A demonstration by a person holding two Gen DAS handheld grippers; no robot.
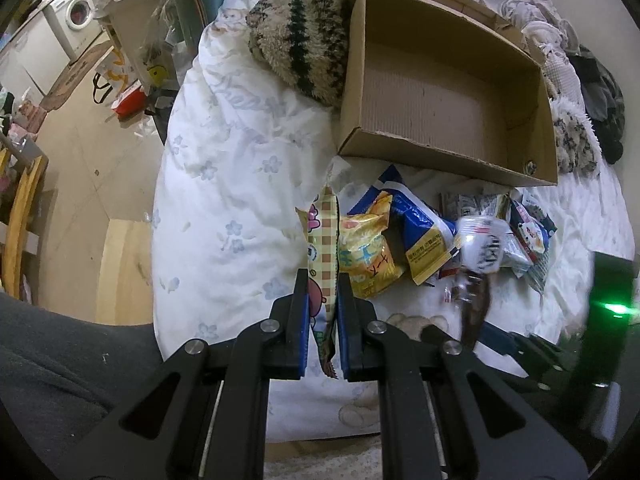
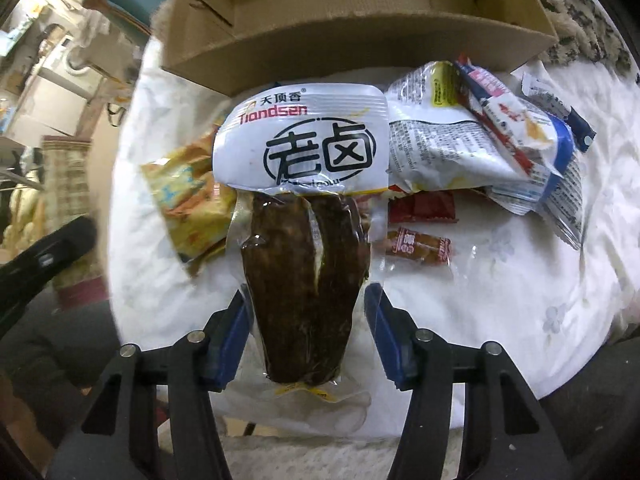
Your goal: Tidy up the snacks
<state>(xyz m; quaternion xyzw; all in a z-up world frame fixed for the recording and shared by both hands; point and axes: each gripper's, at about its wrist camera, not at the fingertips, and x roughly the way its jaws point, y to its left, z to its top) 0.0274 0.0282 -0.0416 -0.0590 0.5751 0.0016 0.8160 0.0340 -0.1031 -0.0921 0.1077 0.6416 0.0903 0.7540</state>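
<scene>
Snacks (image 1: 432, 236) lie in a loose heap on the bed's white floral duvet (image 1: 224, 184), just in front of the empty cardboard box (image 1: 444, 92) that sits further back on the bed, partly against a knitted cushion (image 1: 304, 28).

The left gripper (image 1: 323, 292) has its jaws clamped on the lower edge of a checked, pale yellow snack packet (image 1: 323, 236), which stands upright on edge between them. The hold is thin and near one end, so the packet could swing or slip out on the way to the box.

The right gripper (image 2: 308, 312) has its jaws partly closed around a vacuum-sealed braised meat packet (image 2: 304, 248). The blue pads seem to meet the slack clear film at the sides more than the firm brown contents, so the grip looks uncertain and the slick plastic may slide free if lifted fast.

Both grippers work close together over the heap, so they might knock each other or scatter the small sweets (image 2: 420, 246) toward the bed's near edge. The box rests on soft bedding and could tip if its front wall is nudged.
</scene>
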